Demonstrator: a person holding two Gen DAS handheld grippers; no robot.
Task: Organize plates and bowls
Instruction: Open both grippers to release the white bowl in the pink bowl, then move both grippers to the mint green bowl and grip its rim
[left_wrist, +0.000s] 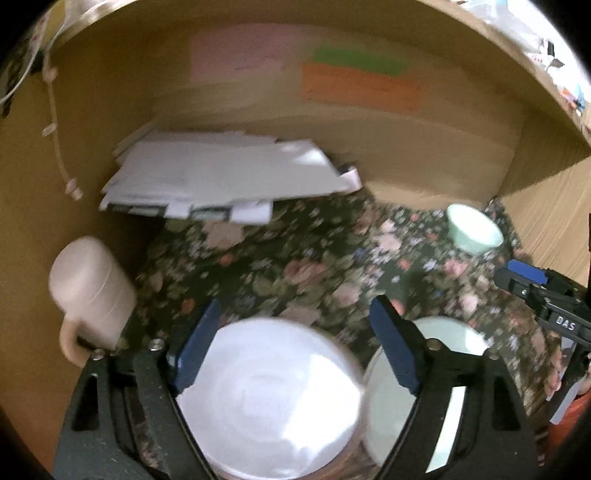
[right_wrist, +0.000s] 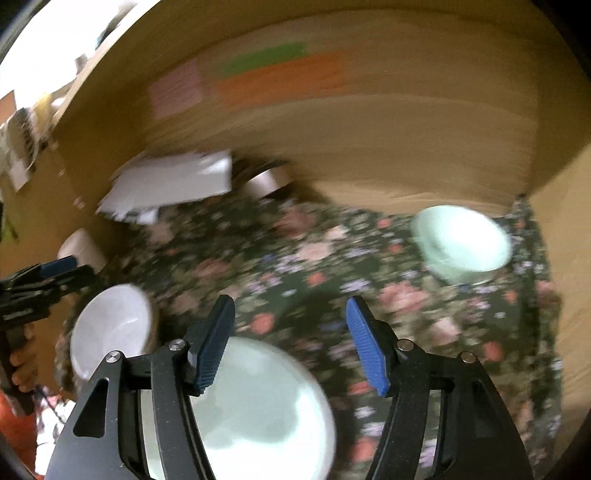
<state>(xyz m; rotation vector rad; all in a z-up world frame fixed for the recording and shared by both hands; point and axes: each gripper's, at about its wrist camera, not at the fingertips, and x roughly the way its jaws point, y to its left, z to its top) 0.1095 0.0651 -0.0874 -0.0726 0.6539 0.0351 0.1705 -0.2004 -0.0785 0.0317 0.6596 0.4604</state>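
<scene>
On the floral cloth (left_wrist: 295, 258) a white bowl (left_wrist: 273, 398) sits right below my left gripper (left_wrist: 295, 328), which is open and empty above it. A pale green plate (left_wrist: 443, 343) lies just right of the bowl. A small mint bowl (left_wrist: 474, 229) stands at the far right corner. In the right wrist view my right gripper (right_wrist: 291, 325) is open and empty over the green plate (right_wrist: 255, 413). The white bowl (right_wrist: 110, 328) is at its left and the mint bowl (right_wrist: 461, 243) at the far right. The left gripper (right_wrist: 55, 269) shows at the left edge.
A pink mug (left_wrist: 92, 291) stands at the left by the wooden side wall. A stack of white papers (left_wrist: 229, 177) lies at the back. Wooden walls (left_wrist: 369, 147) enclose the back and both sides. A metal tin (right_wrist: 267, 181) sits behind the papers.
</scene>
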